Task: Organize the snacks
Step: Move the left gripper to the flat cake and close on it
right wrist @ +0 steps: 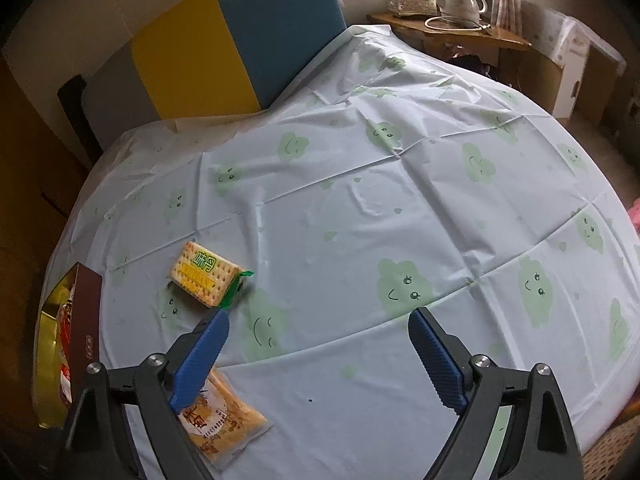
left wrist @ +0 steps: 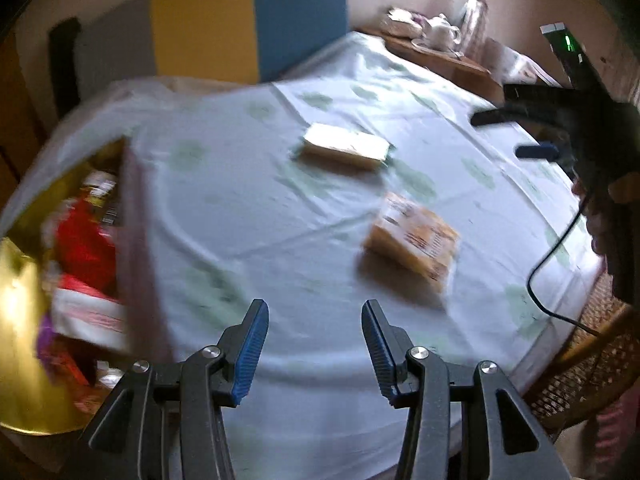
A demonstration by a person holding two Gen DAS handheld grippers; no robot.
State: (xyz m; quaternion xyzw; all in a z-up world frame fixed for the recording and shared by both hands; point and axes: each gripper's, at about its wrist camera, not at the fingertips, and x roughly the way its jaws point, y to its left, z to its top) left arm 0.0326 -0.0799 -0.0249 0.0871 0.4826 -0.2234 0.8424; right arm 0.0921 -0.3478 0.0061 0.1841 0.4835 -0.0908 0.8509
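Note:
Two snack packs lie on the table's pale cloud-print cloth point(right wrist: 360, 200). The yellow cracker pack point(right wrist: 206, 274) with a green end is the farther one point(left wrist: 344, 146). The orange snack pack point(right wrist: 224, 424) lies nearer point(left wrist: 414, 236), partly under my right gripper's left finger in the right wrist view. A maroon box point(right wrist: 84, 320) with gold lining stands at the table's left edge point(left wrist: 136, 240), holding red and white packets. My left gripper point(left wrist: 314, 308) hangs open above bare cloth beside the box. My right gripper point(right wrist: 320, 314) is wide open with nothing between its fingers.
A blue and yellow padded panel point(right wrist: 240, 40) stands behind the table. A wooden side table point(right wrist: 460, 36) carries a white teapot point(right wrist: 460, 0). A cardboard box point(right wrist: 560, 72) sits at the far right. A wicker chair point(left wrist: 592, 360) and a black cable point(left wrist: 552, 264) are at the table's right edge.

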